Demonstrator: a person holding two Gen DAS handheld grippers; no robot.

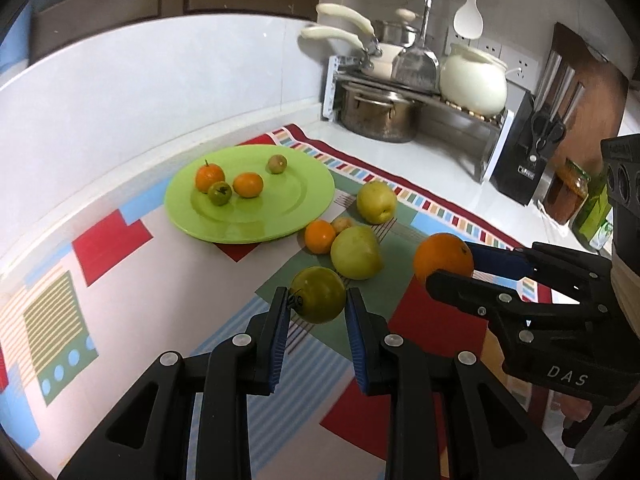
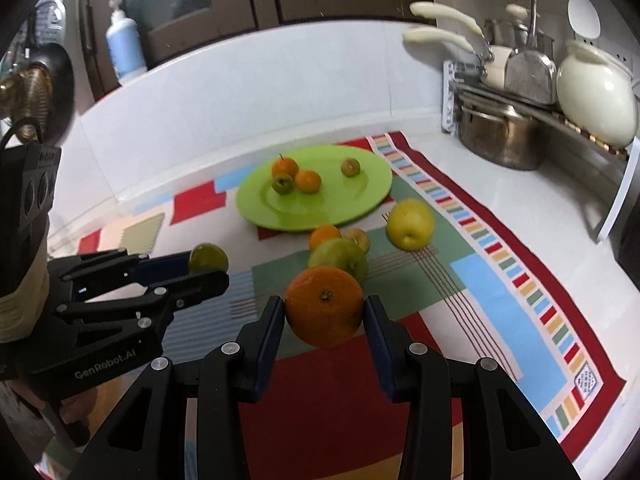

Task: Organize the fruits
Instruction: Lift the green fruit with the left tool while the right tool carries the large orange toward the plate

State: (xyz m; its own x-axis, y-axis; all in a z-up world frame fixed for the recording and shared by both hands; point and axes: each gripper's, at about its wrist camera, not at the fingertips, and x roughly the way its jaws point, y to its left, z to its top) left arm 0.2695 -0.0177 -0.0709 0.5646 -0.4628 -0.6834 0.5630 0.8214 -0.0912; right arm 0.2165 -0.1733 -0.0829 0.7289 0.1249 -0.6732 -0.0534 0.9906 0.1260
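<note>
Covering the white counter [image 1: 400,148], a patterned cloth [image 1: 120,280], seemingly flat.

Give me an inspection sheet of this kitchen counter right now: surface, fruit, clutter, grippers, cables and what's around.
Surface: white counter under a patterned cloth.
Job's things: green plate carrying four small fruits; four more fruits lie on the cloth near its rim.
Clutter: jars, knife block.
Grippers: left hand-held gripper shut on a green fruit; right hand-held gripper shut on an orange, both lifted.
Cables: nothing seen.
Surroundings: pot rack, white pot, hanging utensils, soap bottle.
</note>
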